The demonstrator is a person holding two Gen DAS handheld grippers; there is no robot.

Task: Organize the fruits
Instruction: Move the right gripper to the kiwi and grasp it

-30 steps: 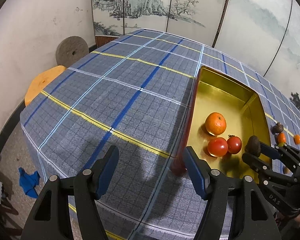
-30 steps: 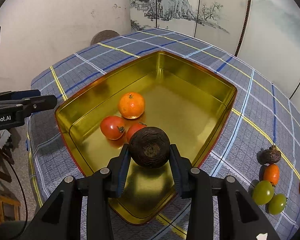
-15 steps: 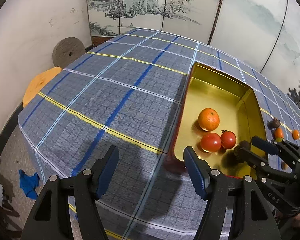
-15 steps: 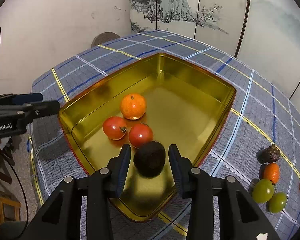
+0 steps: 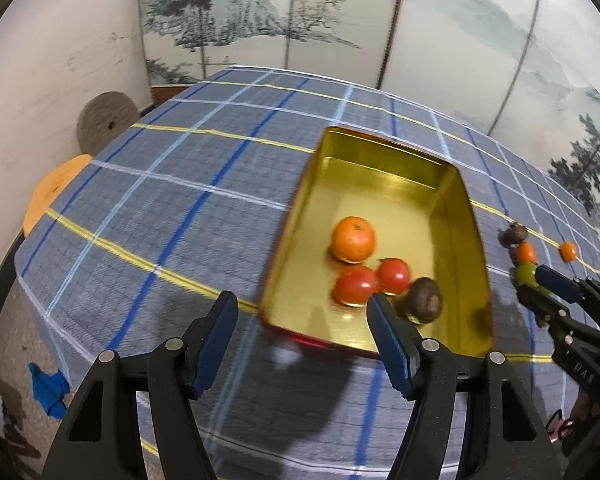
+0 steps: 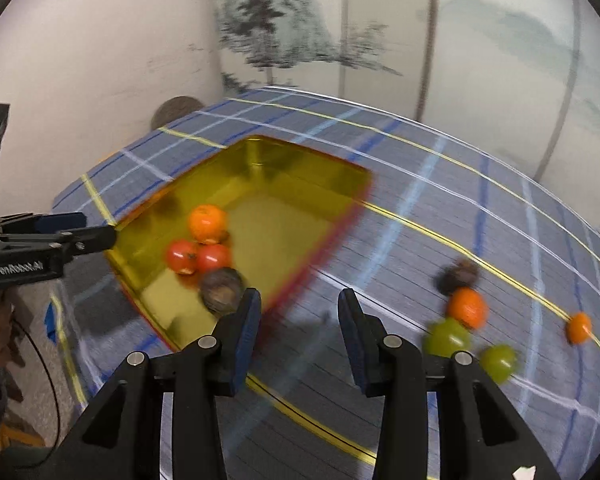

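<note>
- The gold tin [image 5: 388, 164] sits on the counter [image 5: 172, 216], which is covered in a blue plaid cloth with yellow and white lines.
- Inside the tin, toward its near end, lie four fruits: an orange [image 5: 353, 239], two red tomatoes [image 5: 355, 286] touching each other just in front of it, and a dark brown round fruit [image 5: 422, 300] beside the tomatoes, nearest the tin's near wall.
- In the right wrist view the same group shows in the tin's near left corner, the dark fruit [image 6: 221, 290] just ahead of the right gripper's left finger.
- Outside the tin, on the cloth to its right, more fruits lie loose: a second dark fruit [image 6: 458, 276], a small orange one [image 6: 467, 307] touching it, two green ones [image 6: 446, 337] close by, and another small orange fruit [image 6: 579, 327] well apart to the right.
- The right hand-held gripper [image 6: 299, 326] hangs above the bare cloth between the tin and the loose fruits, its jaws spread and holding nothing.
- The left hand-held gripper [image 5: 302, 334] hovers over the tin's near left corner, jaws spread wide and empty; its right finger overlaps the tin's near wall in the view.
- Both views are motion-blurred, the right one more strongly.
- Behind the counter stands a painted folding screen [image 5: 340, 20]; a round grey stone disc [image 5: 107, 118] leans against the wall at left.
</note>
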